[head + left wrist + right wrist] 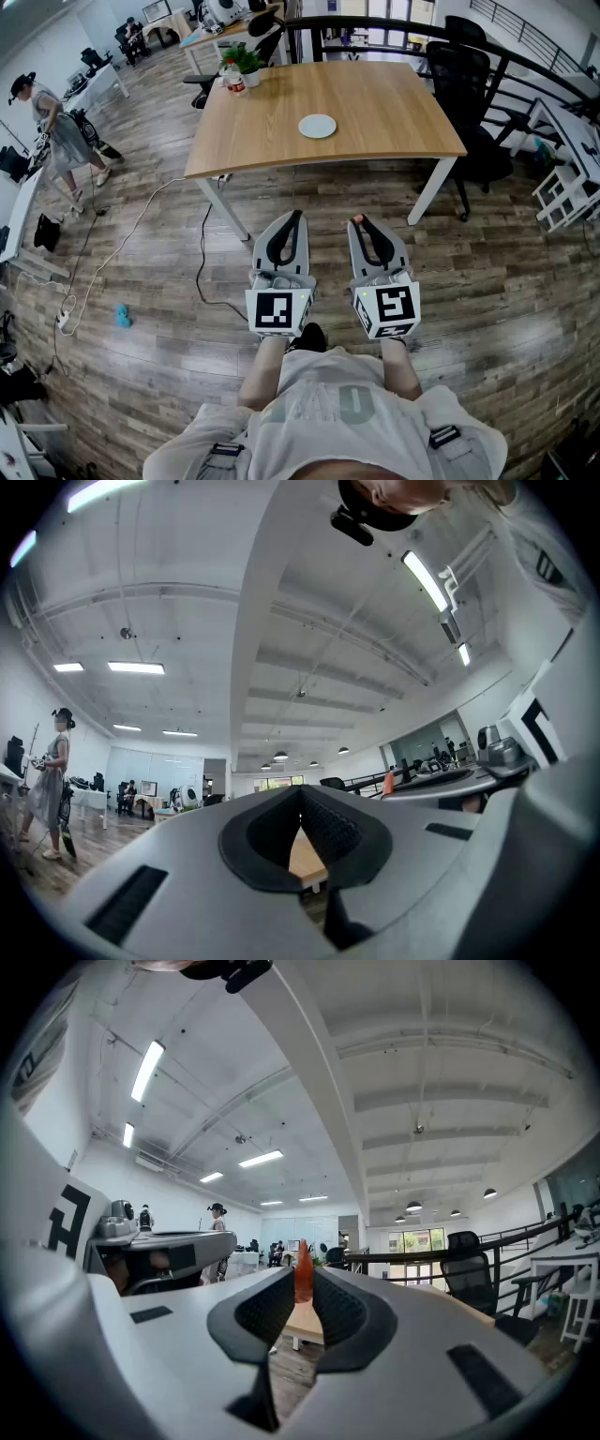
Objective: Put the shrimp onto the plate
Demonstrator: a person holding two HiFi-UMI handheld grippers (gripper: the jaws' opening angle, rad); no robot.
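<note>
A small orange shrimp [355,220] sticks up from the tips of my right gripper [360,223], which is shut on it. In the right gripper view the shrimp [303,1274] stands upright between the dark pads of that gripper [303,1290]. My left gripper [297,216] is beside it, shut with nothing in it; its tips meet in the left gripper view [301,792]. Both grippers hover over the wood floor, short of the table. The white plate [317,126] lies empty near the middle of the wooden table [394,112], well ahead of both grippers.
A potted plant [247,64] and a bottle [234,83] stand at the table's far left corner. Black office chairs [459,70] crowd its right side. A cable [202,262] runs across the floor by the near left leg. A person [58,131] stands far left.
</note>
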